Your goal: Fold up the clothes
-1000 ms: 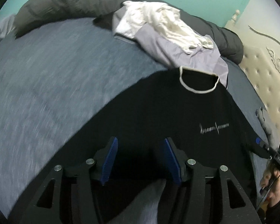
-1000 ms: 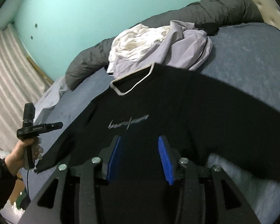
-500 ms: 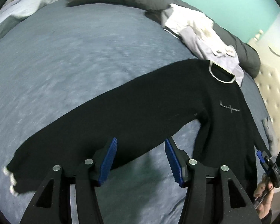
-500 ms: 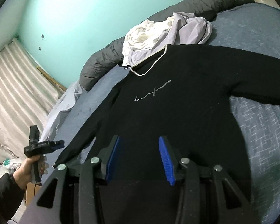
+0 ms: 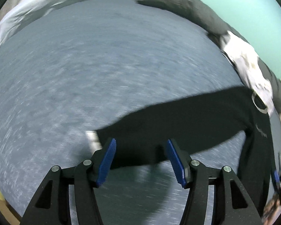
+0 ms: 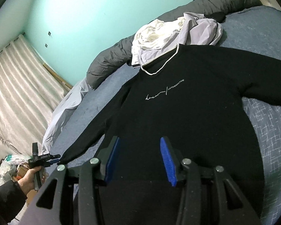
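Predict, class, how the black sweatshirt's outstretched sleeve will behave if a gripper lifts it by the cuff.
The sleeve lies flat and limp on the bed, so it would probably droop and fold rather than stay stiff. Being knit fabric, it likely grips well, not slippery. The black sweatshirt body may drag along.

My left view is smeared by motion blur: the bed (image 5: pixel 95 71) shows only streaks. The black sweater (image 6: pixel 178 116) has one sleeve cut off at my right view's edge, its hem hidden behind the right hand-held gripper (image 6: pixel 139 161).
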